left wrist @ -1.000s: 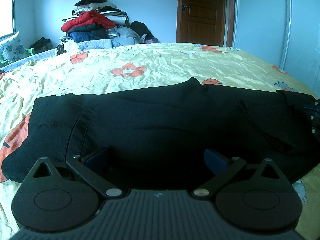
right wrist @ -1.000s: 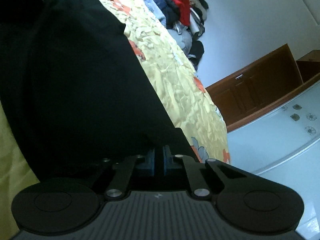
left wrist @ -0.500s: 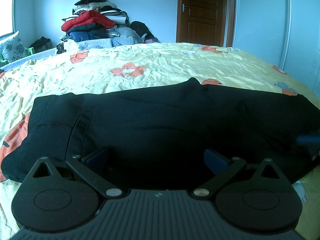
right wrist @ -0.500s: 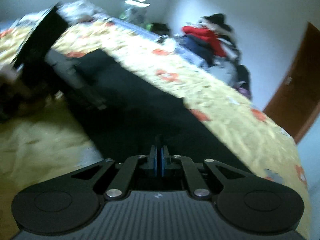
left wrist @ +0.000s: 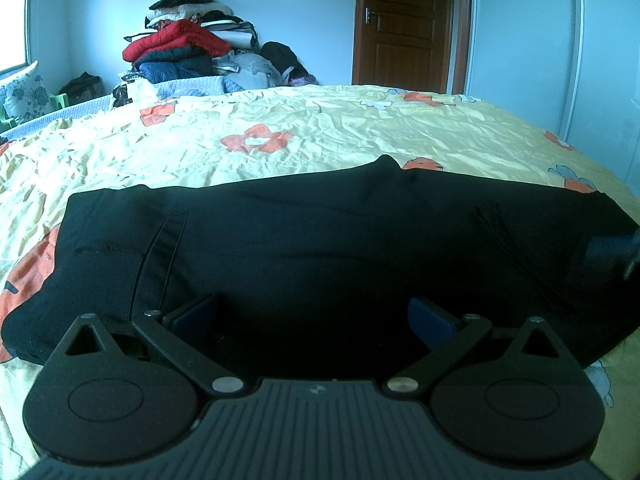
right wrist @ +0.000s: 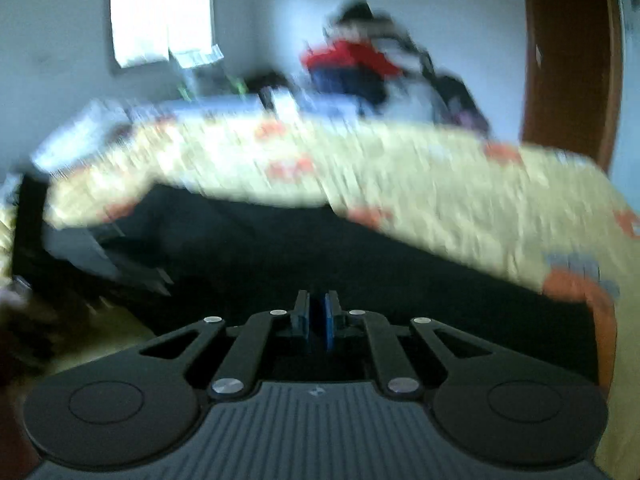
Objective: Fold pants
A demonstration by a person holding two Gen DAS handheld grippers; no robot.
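Observation:
Black pants lie flat across the yellow flowered bed sheet, stretched left to right, with a pocket seam near the left end. My left gripper stands open, and its blue pads spread wide over the near edge of the pants. My right gripper is shut, its pads almost touching, with no cloth visible between them. It hovers over the right end of the pants; that view is blurred. The right gripper's tip shows at the right edge of the left wrist view.
A pile of clothes is stacked against the far wall beyond the bed. A brown door stands at the back right, next to a white wardrobe. A window is at the left. The left gripper's body appears blurred.
The right wrist view has rolled from steeply tilted to upright and lifted a little off the pants. The right gripper's tip has shifted at the right end of the pants. The left gripper has stayed still.

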